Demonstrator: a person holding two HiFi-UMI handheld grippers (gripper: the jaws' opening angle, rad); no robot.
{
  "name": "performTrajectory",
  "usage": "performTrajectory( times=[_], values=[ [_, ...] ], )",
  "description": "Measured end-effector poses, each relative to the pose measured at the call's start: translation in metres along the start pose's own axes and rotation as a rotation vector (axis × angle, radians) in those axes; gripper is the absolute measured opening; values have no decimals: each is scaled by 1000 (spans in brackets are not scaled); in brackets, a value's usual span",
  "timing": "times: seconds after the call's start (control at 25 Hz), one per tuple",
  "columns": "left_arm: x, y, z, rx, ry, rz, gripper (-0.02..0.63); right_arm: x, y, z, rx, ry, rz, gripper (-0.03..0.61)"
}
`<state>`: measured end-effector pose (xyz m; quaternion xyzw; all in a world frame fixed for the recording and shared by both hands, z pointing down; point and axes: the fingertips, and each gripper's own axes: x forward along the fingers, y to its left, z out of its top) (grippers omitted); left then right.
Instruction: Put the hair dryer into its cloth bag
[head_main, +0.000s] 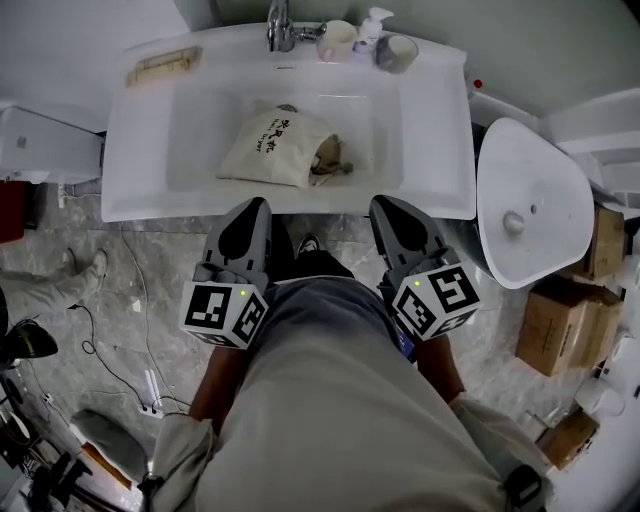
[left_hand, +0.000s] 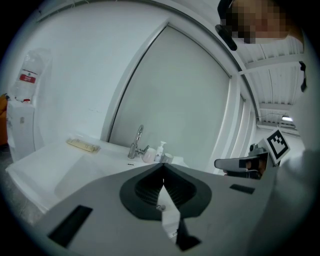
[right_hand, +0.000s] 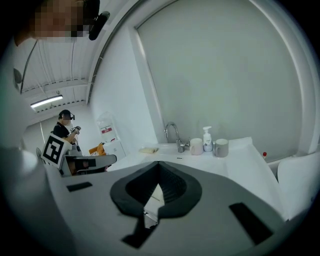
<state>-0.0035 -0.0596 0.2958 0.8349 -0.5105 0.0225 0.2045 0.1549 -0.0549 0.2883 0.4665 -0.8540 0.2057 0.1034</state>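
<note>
A cream cloth bag (head_main: 275, 148) with black print lies in the white sink basin (head_main: 190, 150). Its mouth points right, and a dark, bunched part (head_main: 335, 162) shows there; the hair dryer itself I cannot make out. My left gripper (head_main: 258, 204) and right gripper (head_main: 382, 204) hang side by side just in front of the sink's front edge, short of the bag. Both are shut with nothing between the jaws. In the left gripper view the left gripper (left_hand: 163, 168) points over the basin toward the tap. In the right gripper view the right gripper (right_hand: 159, 165) does the same.
At the back of the sink stand a tap (head_main: 278, 25), a soap bottle (head_main: 372, 24) and two cups (head_main: 338, 40) (head_main: 397, 52); a flat tan item (head_main: 163, 66) lies back left. A white oval fixture (head_main: 525, 200) and cardboard boxes (head_main: 560, 320) stand to the right. Cables (head_main: 110, 350) run across the floor.
</note>
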Motion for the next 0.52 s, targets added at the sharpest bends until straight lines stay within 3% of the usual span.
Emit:
performTrajectory(
  times=[0.24,0.52],
  values=[
    [2,-4,-7,-9,19,-10,8,2,3,0,-41,1,-19,8],
    [7,-7,-13,-38,49,-46,8,9,6,-4,-14,14,-19,8]
  ],
)
